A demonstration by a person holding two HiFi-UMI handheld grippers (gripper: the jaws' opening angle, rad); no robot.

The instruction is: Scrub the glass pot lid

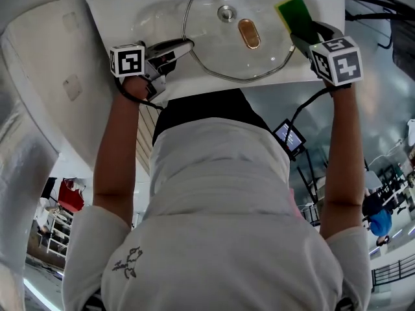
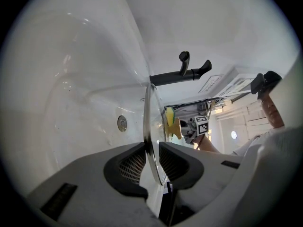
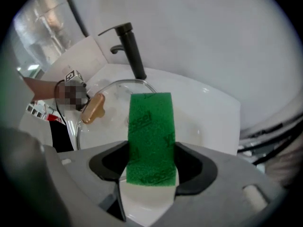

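The glass pot lid (image 1: 214, 50), with a steel rim and an amber knob (image 1: 249, 34), is held up on edge inside the white sink (image 1: 117, 15). My left gripper (image 1: 187, 45) is shut on the lid's left rim; the left gripper view shows the rim (image 2: 147, 126) edge-on between its pads. My right gripper (image 1: 302, 36) is shut on a green and yellow sponge (image 1: 295, 13) at the lid's right edge. In the right gripper view the sponge (image 3: 150, 136) stands between the pads of the right gripper (image 3: 150, 162), with the lid (image 3: 124, 82) and knob (image 3: 93, 108) beyond. Whether sponge and glass touch I cannot tell.
A black faucet (image 3: 131, 51) rises behind the basin, also visible from the left gripper's side (image 2: 182, 72). The drain (image 1: 225, 13) lies under the lid. The person's white-clad torso (image 1: 220, 193) stands close against the sink's front edge.
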